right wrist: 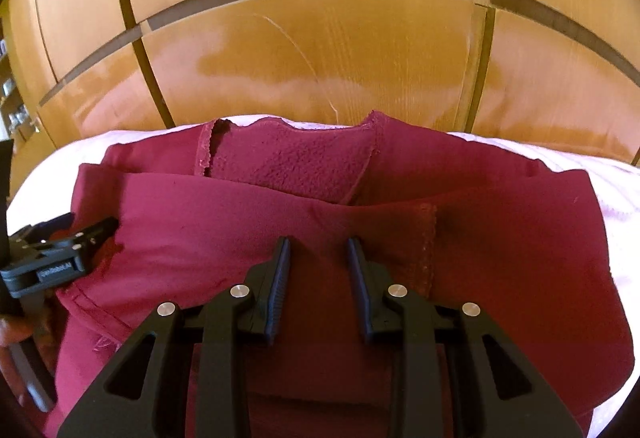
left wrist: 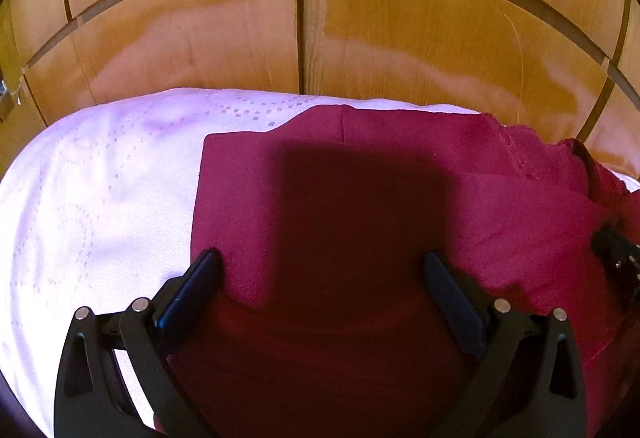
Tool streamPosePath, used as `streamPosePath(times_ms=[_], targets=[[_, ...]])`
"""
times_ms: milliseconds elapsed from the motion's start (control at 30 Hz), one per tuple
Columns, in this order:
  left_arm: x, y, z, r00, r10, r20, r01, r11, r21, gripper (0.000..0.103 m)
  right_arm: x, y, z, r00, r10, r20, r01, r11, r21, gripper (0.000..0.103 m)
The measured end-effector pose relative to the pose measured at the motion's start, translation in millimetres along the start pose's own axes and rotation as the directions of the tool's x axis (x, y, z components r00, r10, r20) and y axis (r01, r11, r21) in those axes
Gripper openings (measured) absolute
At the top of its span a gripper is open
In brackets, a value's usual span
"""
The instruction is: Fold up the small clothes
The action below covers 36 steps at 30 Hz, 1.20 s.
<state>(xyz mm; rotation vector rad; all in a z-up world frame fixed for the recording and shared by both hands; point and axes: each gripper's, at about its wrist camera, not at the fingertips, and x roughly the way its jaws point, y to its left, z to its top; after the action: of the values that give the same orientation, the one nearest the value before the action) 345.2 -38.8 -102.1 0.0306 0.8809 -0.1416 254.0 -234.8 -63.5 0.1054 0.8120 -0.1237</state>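
Maroon garment (right wrist: 280, 222) is lying with its long axis across the frame on the white bedspread (left wrist: 100, 177), wooden wardrobe (left wrist: 240, 17) behind. My left gripper (left wrist: 320, 262) is hovering wide apart; my right gripper (right wrist: 318, 250) is hovering narrowly parted, gripping nothing.

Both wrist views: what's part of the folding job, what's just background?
Job:
- garment, maroon, fleece inside showing
- left gripper, jaws wide open over the garment
- right gripper, jaws apart, nothing pinched between them

Background:
- white cloth under the garment
- wooden doors behind
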Motion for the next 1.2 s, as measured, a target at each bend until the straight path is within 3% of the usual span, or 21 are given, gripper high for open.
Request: streamPosePath(times_ms=[167,333,433,500,533,567,667,800,867,933,1067,1200], targets=[[-11,11,-6,1.000,-0.006,-0.002,0.006,1.000,0.002,0.101,0,0,2,1.000,-0.002,0.006,0.002,1.000,-0.004,0.028],[-55,19,-37,1.000,-0.004,0.008,0.004,1.000,-0.004,0.101,-3,-3,0,0.999,0.010,0.032,-0.011,1.000,0.005,0.028],[-79,32,-61,0.999,-0.049,-0.009,0.048,0.997,-0.057,0.101,-8,-2,-2,0.998,0.003,0.060,-0.003,1.000,-0.001,0.028],[-91,38,-75,0.998,-0.053,-0.029,0.051,0.996,-0.073,0.101,-16,-1,-2,0.996,-0.008,0.093,0.009,1.000,-0.003,0.040],[-98,41,-82,0.998,-0.057,-0.034,0.054,0.996,-0.073,0.101,-20,-1,-2,0.994,-0.018,0.106,0.018,1.000,0.000,0.059],[-103,43,-87,0.998,-0.059,-0.037,0.057,0.996,-0.069,0.101,-27,-3,-2,0.992,-0.036,0.118,0.035,0.999,0.008,0.065],[-126,57,-103,0.998,-0.062,-0.017,0.061,0.996,-0.059,0.101,-57,-11,-12,0.991,0.000,0.137,-0.007,0.999,0.050,0.065],[-133,72,-126,0.995,-0.094,-0.020,0.091,0.990,-0.110,0.101,-91,-21,-43,0.995,0.065,0.079,-0.068,0.997,0.039,0.065],[-136,82,-136,0.993,-0.111,-0.037,0.104,0.984,-0.142,0.101,-108,-27,-65,0.995,0.097,0.026,-0.098,0.995,0.034,0.077],[-141,85,-146,0.990,-0.137,-0.041,0.129,0.978,-0.163,0.101,-123,-30,-84,0.994,0.108,-0.002,-0.108,0.994,0.032,0.085],[-152,87,-163,0.988,-0.153,-0.034,0.147,0.979,-0.144,0.101,-142,-34,-110,0.997,0.076,-0.028,-0.076,0.997,0.005,0.087],[-161,87,-170,0.983,-0.182,-0.035,0.178,0.979,-0.103,0.101,-154,-46,-128,0.997,0.072,-0.038,-0.070,0.995,0.064,0.088]])
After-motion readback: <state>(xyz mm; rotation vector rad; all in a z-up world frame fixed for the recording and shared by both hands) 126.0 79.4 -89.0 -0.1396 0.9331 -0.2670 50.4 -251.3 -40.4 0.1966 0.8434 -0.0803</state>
